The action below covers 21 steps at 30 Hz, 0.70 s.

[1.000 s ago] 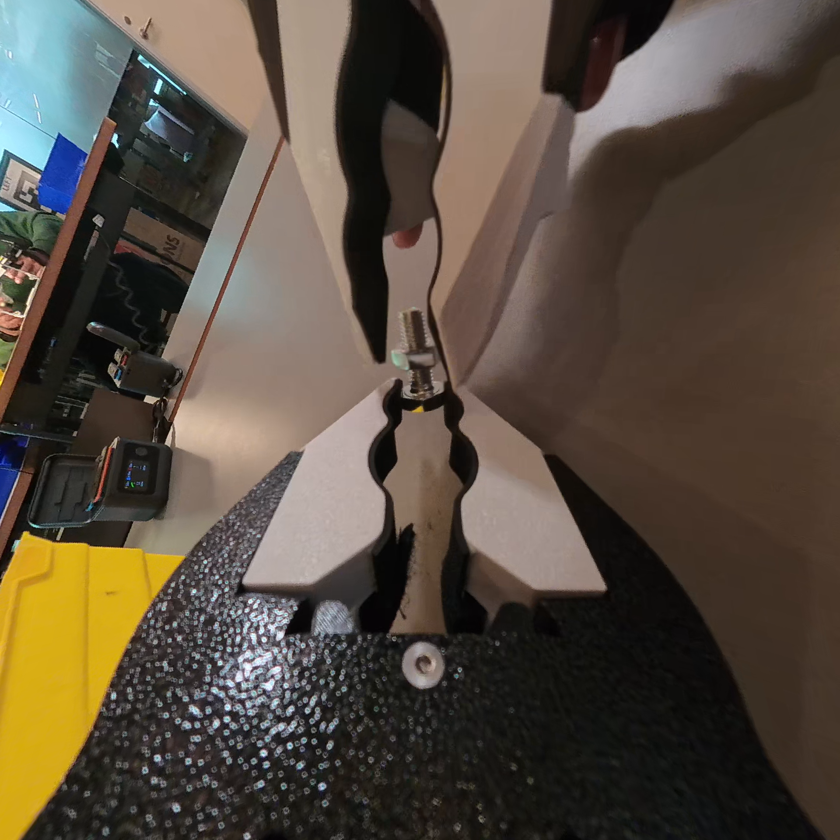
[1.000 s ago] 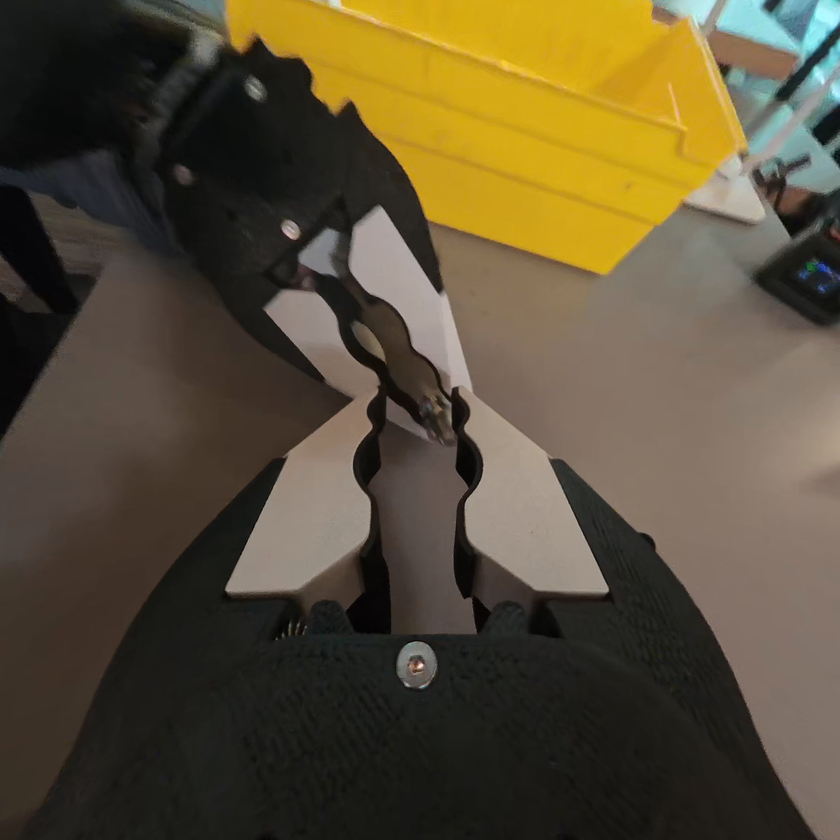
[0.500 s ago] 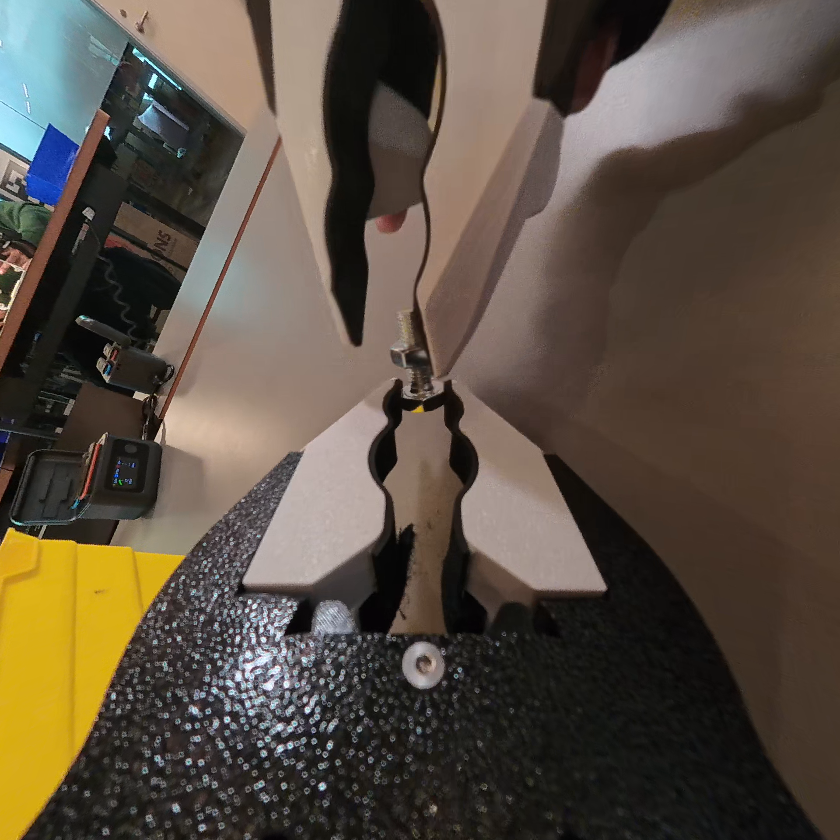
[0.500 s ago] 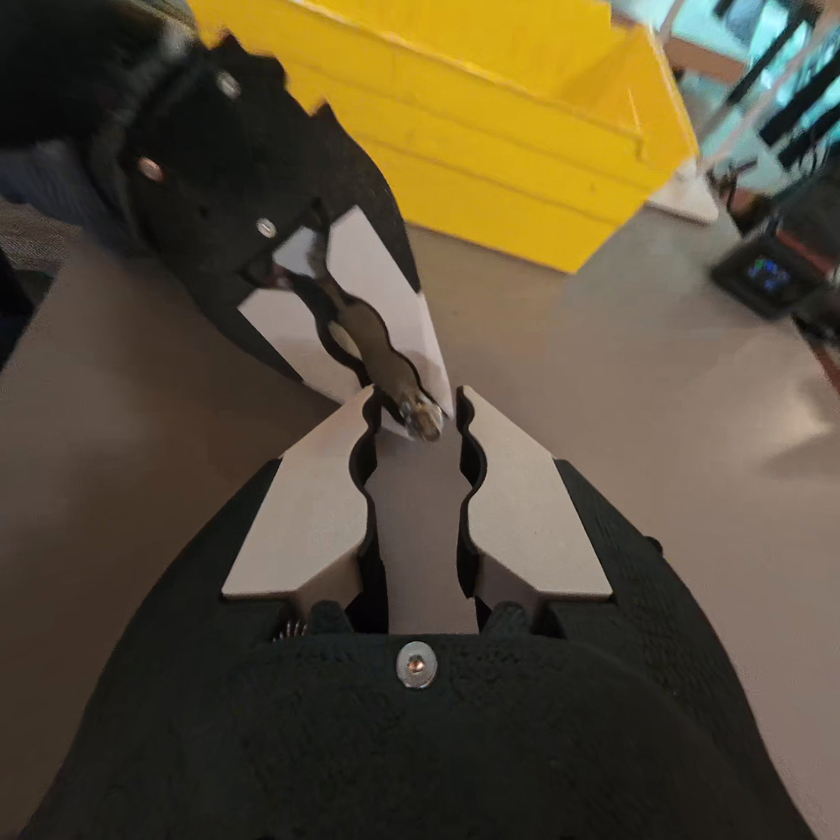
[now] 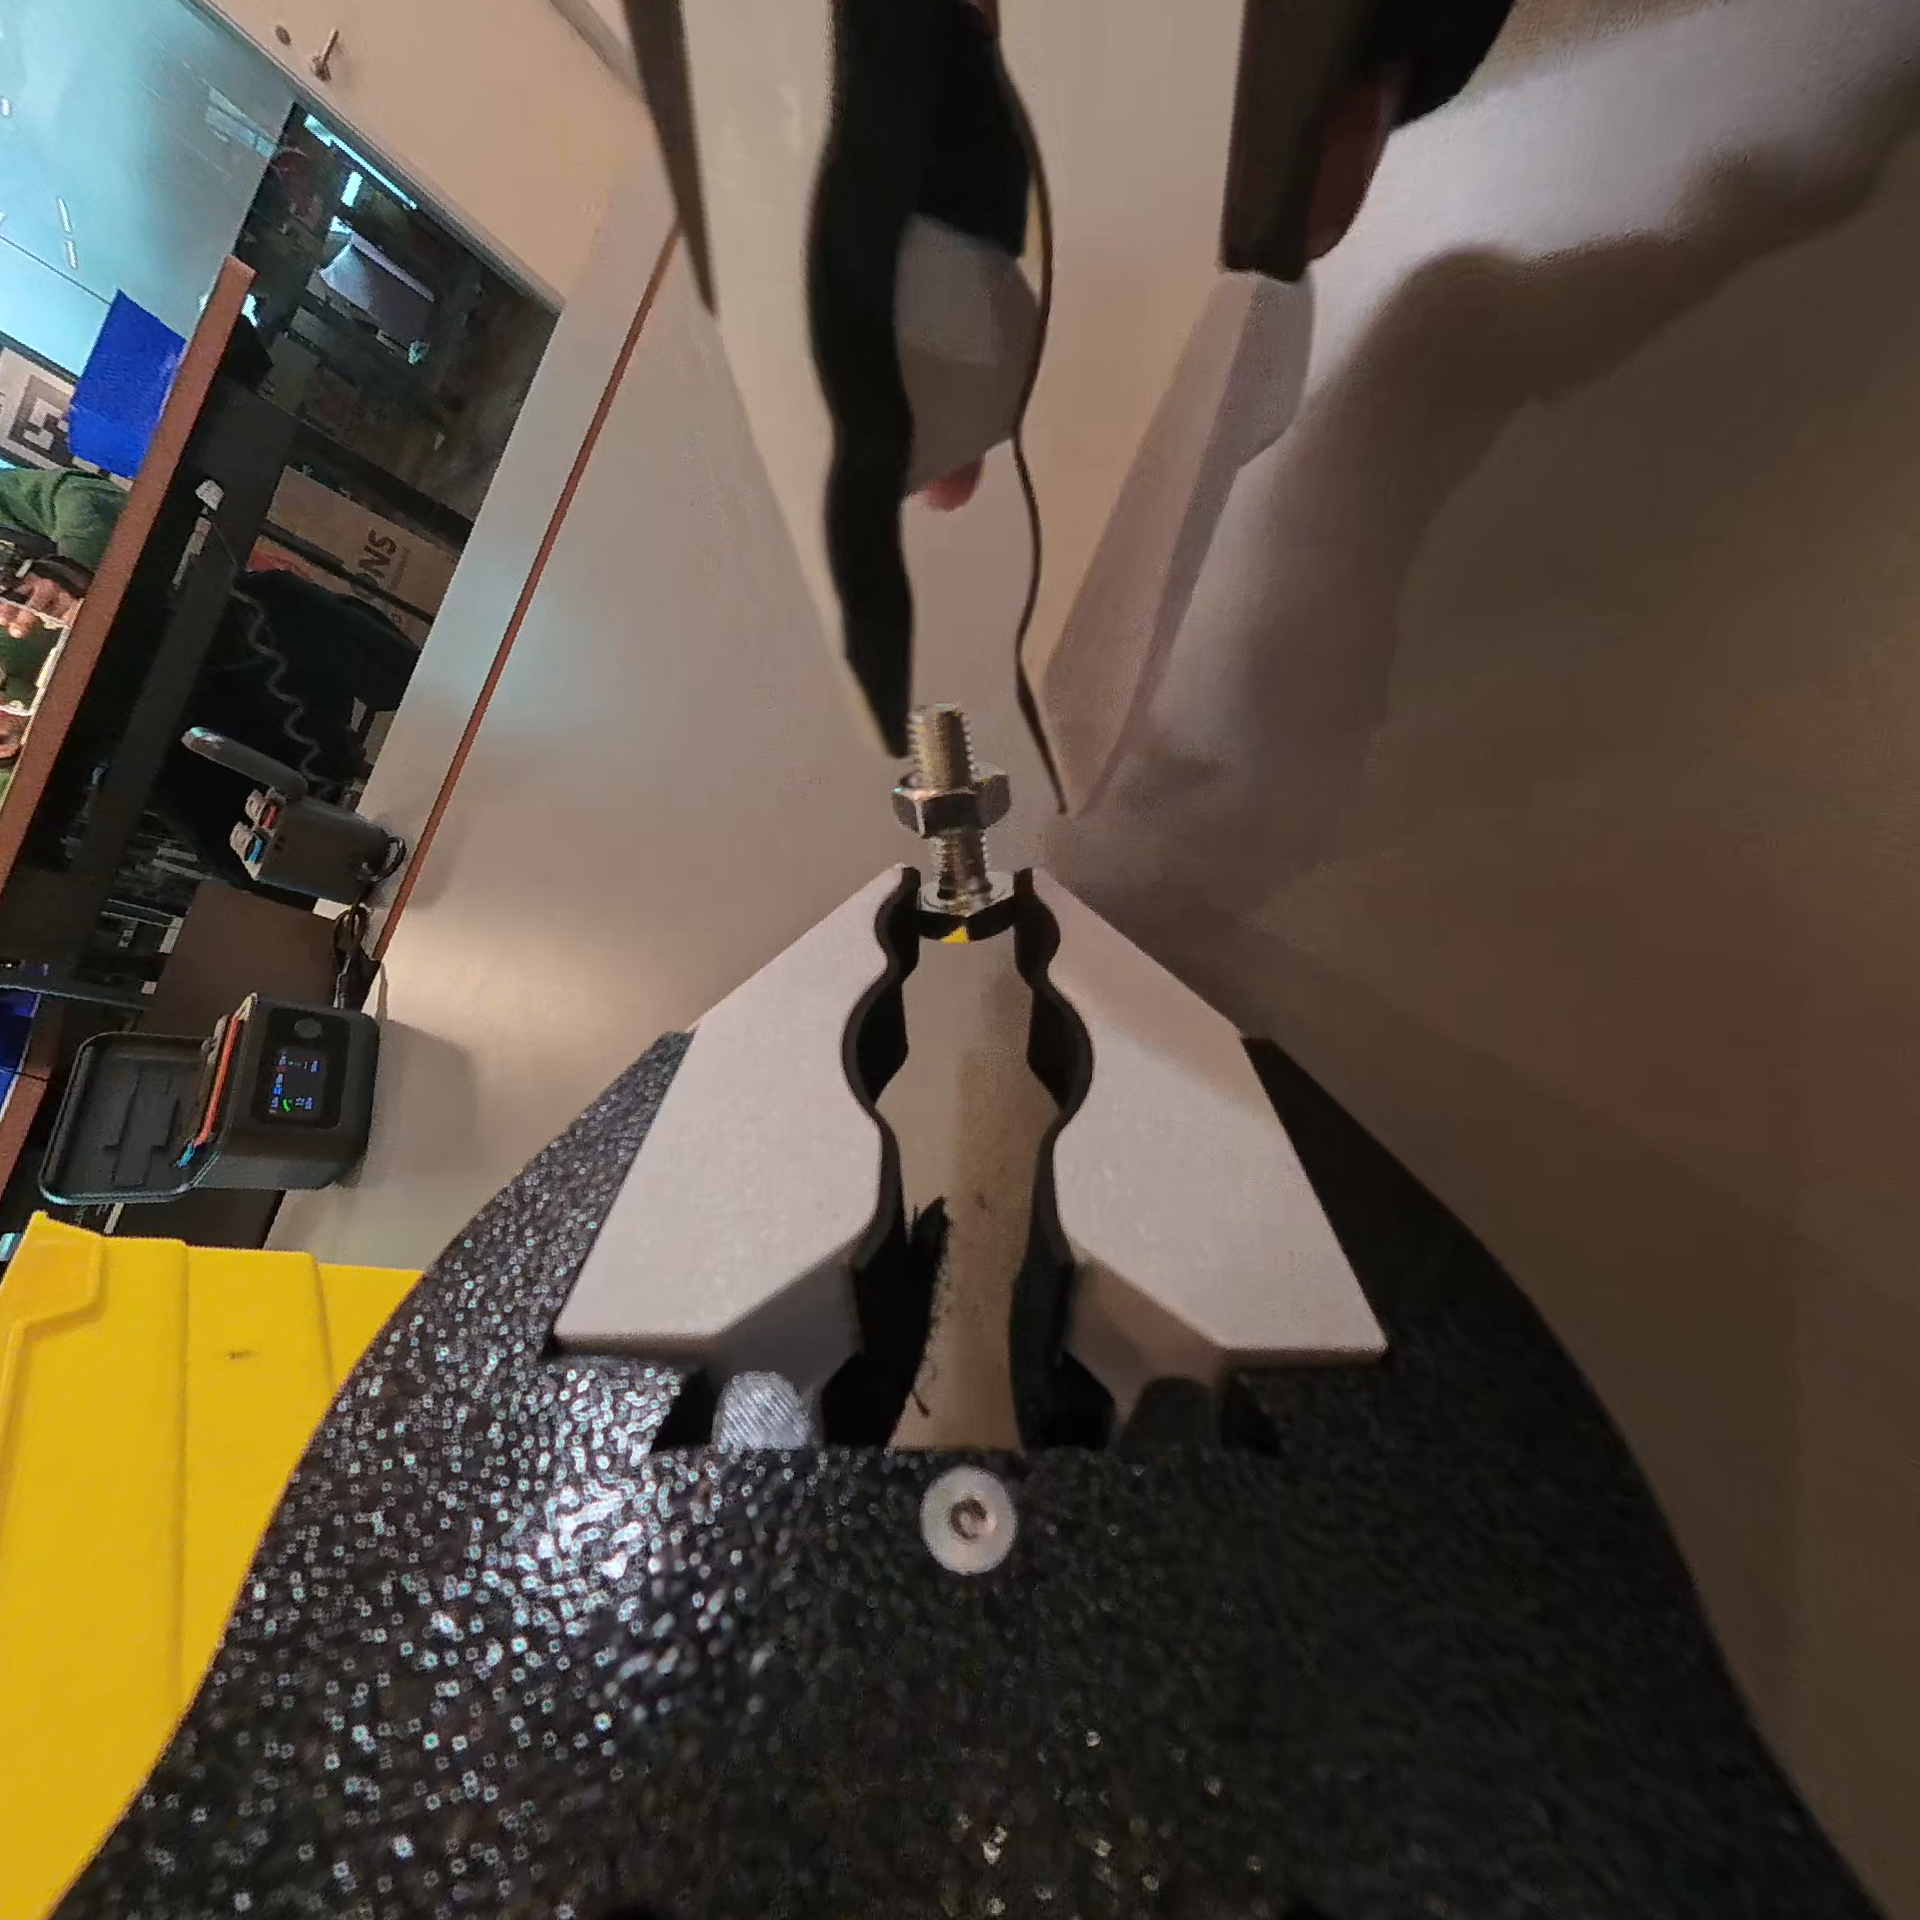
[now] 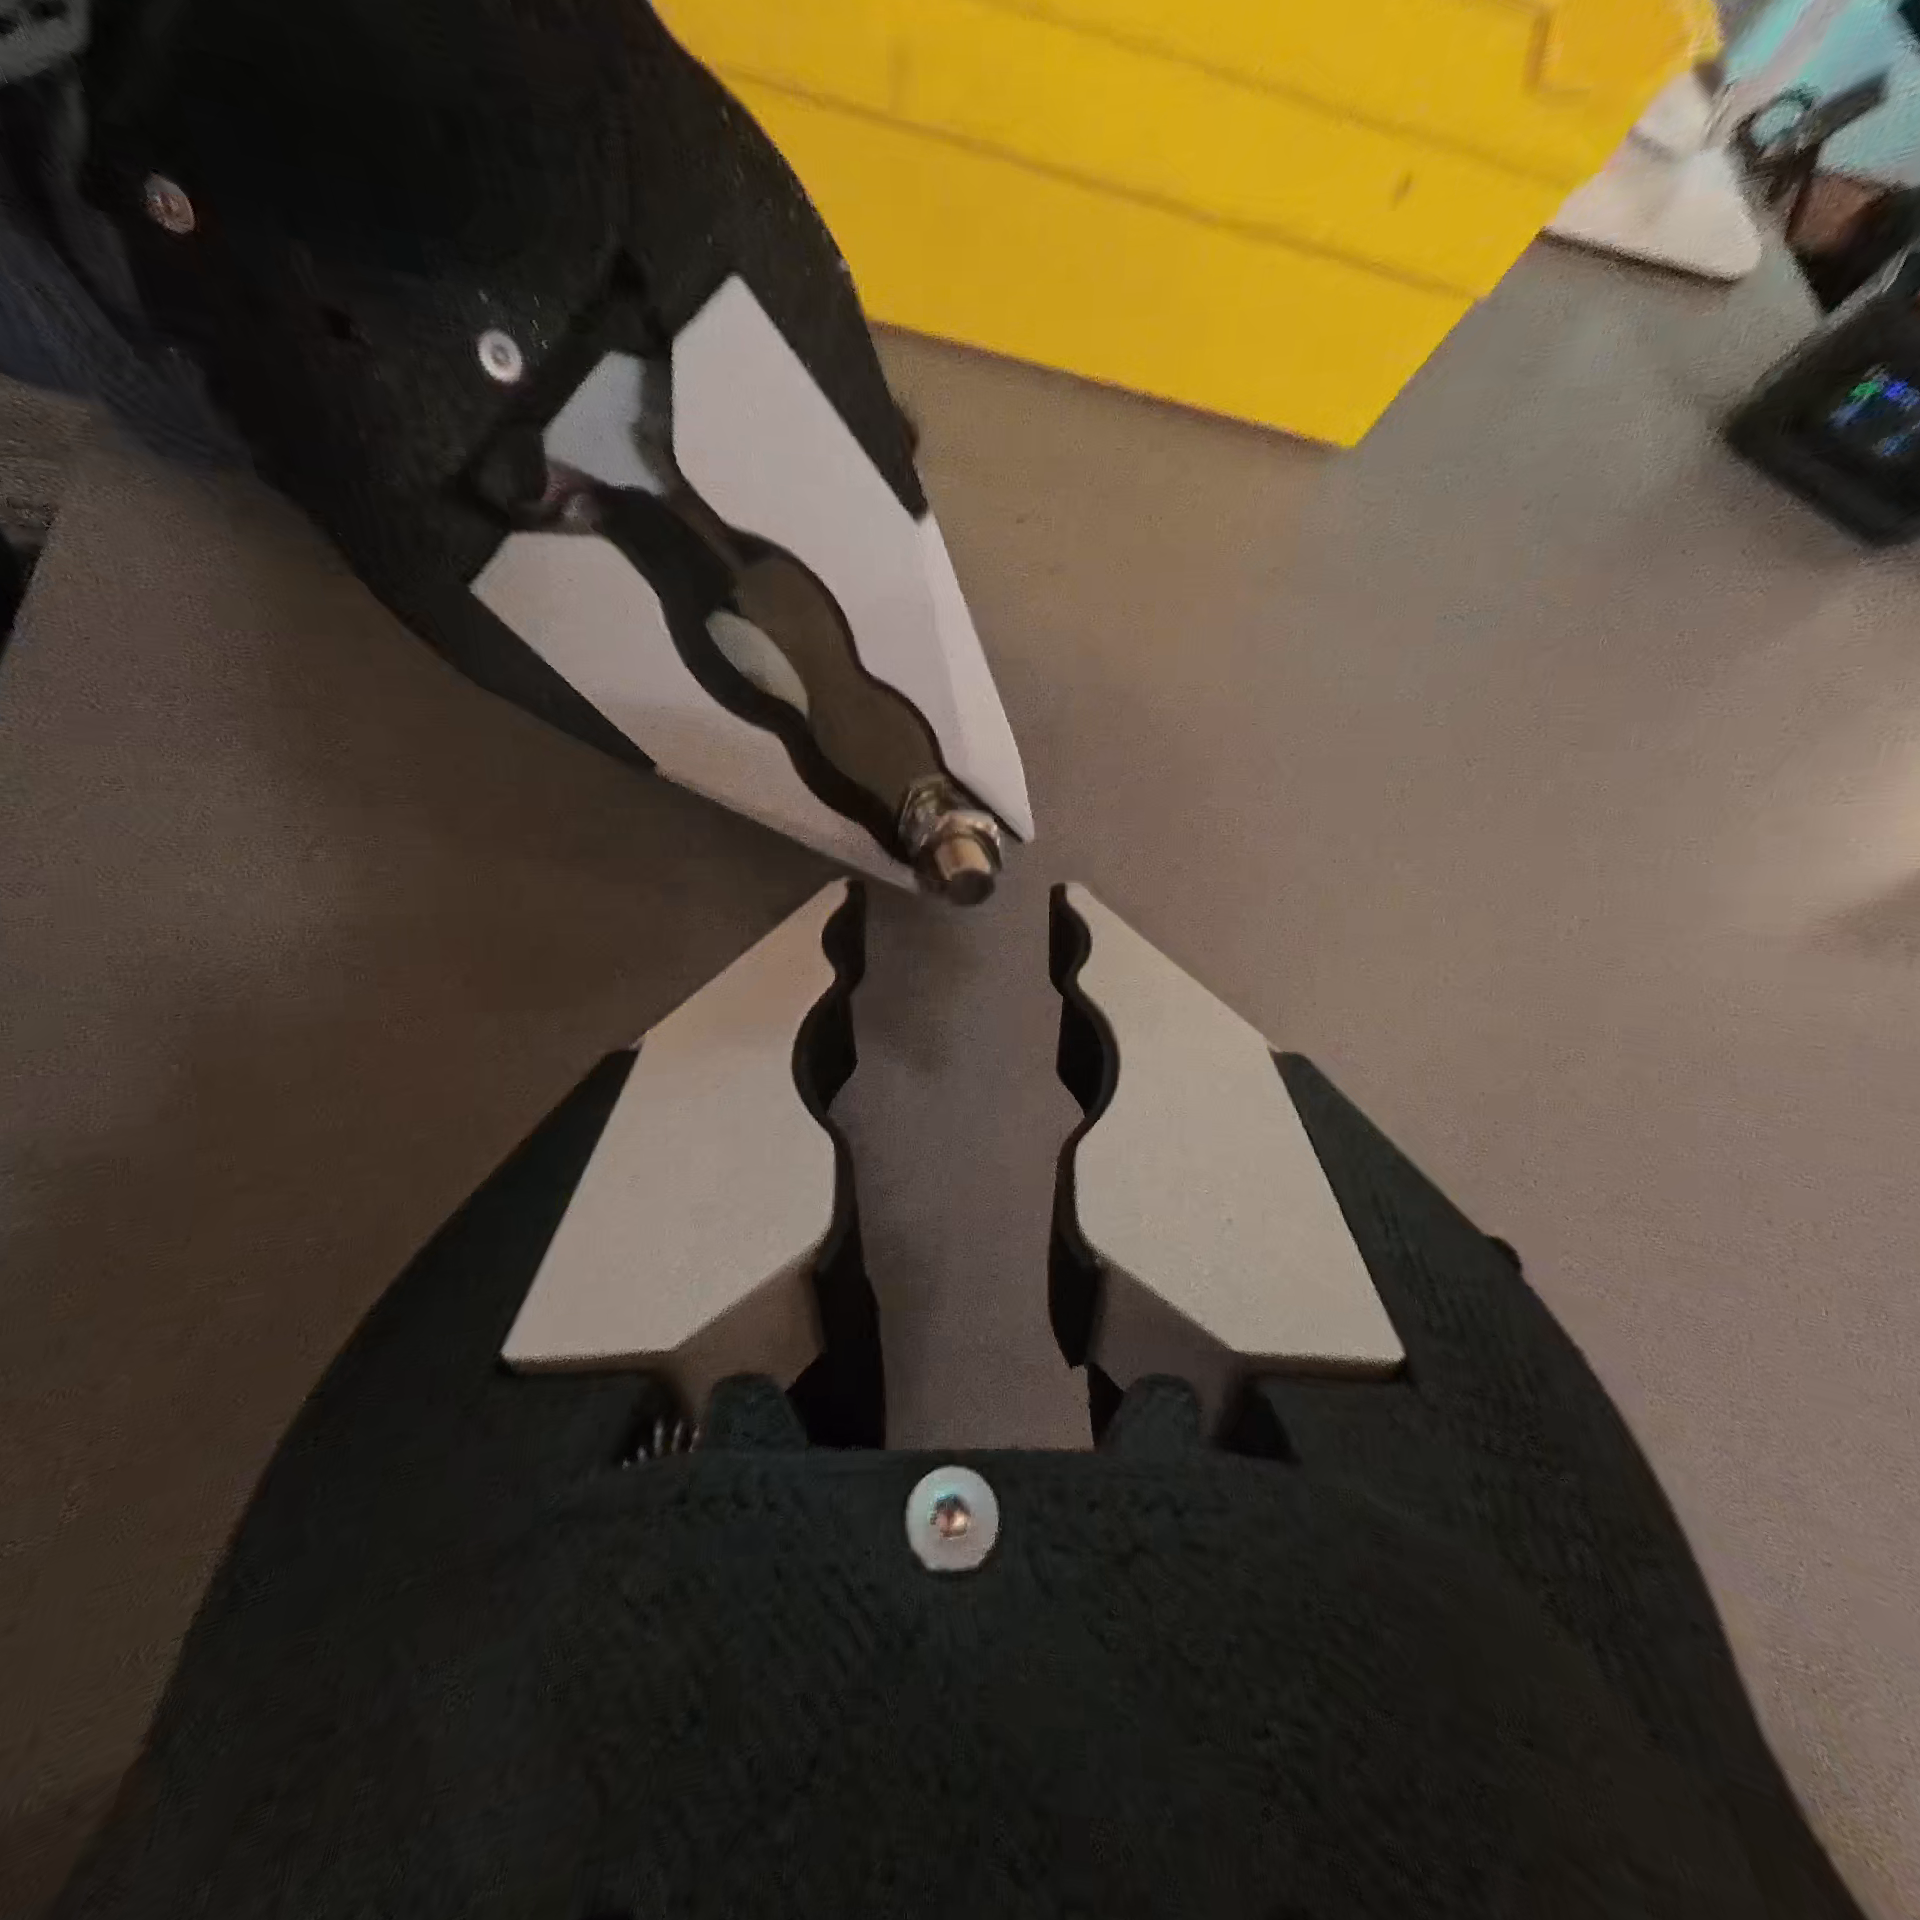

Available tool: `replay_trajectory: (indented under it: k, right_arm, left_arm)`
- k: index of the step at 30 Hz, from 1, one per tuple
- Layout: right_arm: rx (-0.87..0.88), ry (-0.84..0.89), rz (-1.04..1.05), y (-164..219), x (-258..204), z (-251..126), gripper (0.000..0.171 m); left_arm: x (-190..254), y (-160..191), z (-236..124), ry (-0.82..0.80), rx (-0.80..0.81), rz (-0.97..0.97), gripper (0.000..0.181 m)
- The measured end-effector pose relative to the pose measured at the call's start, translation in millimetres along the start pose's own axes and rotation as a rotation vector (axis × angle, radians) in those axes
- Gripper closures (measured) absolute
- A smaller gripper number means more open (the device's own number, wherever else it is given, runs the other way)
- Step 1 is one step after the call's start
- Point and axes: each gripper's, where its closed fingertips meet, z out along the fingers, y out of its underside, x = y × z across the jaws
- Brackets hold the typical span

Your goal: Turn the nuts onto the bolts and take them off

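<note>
While left tongs clamp bolt head | shank aims at spread right tongs | nut mid-thread

Each camera is sitting just behind its own gripper, looking forward along the fingers at very close range. The left one is rolled sideways, so the desk is standing like a wall. The right one is facing down and across the desk toward the yellow bin. Both are sharing the bolt and the opposite gripper.
</note>
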Motion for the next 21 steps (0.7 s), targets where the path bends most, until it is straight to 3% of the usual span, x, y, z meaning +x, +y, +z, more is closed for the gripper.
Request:
replay_trajectory:
  k: [3,9,15,21]
  right_arm:
    - [-0.005,-0.053,0.039,6,-5,4,0.139]
    - [0.23,-0.087,-0.021,-36,-18,-5,0.136]
    - [0.007,-0.059,0.095,7,-1,-1,0.137]
    - [0.192,-0.06,-0.08,-35,-21,0,0.134]
  left_arm:
    - [0,0,0,-0.002,-0.001,0.005,0.165]
    - [0,0,0,-0.004,-0.005,0.013,0.165]
    - [0,0,0,-0.003,-0.002,0.006,0.165]
    - [0,0,0,-0.004,-0.003,0.01,0.165]
